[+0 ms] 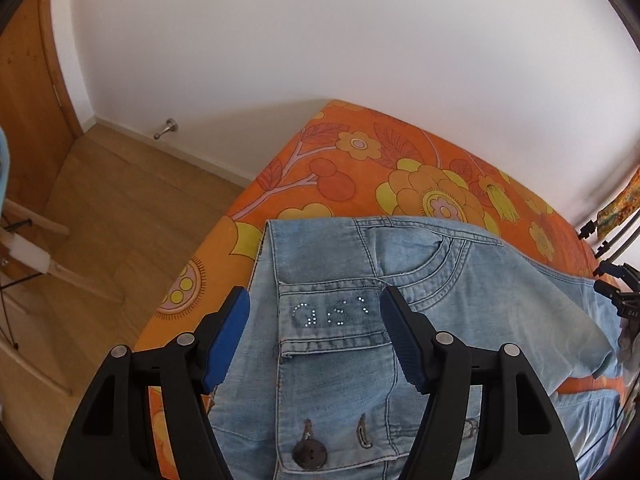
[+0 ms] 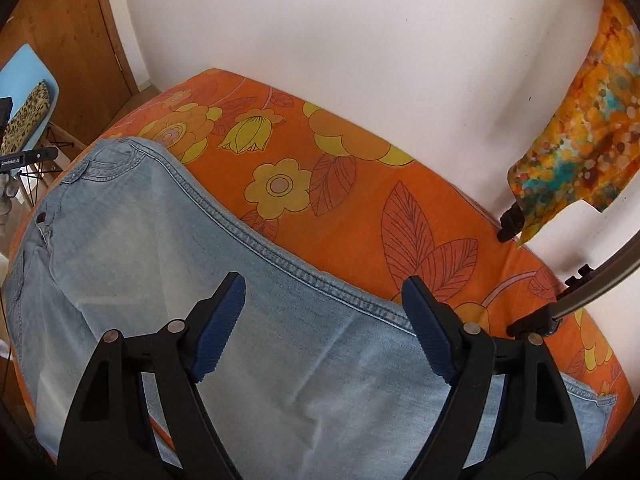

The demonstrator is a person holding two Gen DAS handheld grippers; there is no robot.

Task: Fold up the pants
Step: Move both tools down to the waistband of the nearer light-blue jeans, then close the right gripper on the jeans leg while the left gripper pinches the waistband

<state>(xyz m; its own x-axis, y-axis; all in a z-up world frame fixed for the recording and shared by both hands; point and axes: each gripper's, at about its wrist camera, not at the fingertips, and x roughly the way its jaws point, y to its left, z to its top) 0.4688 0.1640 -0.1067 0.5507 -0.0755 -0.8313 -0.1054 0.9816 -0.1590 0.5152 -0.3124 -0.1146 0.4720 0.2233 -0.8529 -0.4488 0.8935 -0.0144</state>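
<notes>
Light blue denim pants (image 1: 420, 280) lie on a bed with an orange flowered cover (image 1: 360, 168). In the left wrist view I see their waistband, a rhinestone label and a dark button. My left gripper (image 1: 316, 308) is open above the waistband and holds nothing. In the right wrist view the pants (image 2: 160, 248) stretch leftward, with a leg laid flat and its seam running diagonally. My right gripper (image 2: 324, 294) is open above the leg, near the seam, and holds nothing.
A white wall stands behind the bed (image 2: 400, 220). A patterned orange cloth (image 2: 580, 140) hangs on a stand at the right. Wood floor (image 1: 120, 200) and a wooden door lie to the left. A blue chair (image 2: 28, 92) stands at the far left.
</notes>
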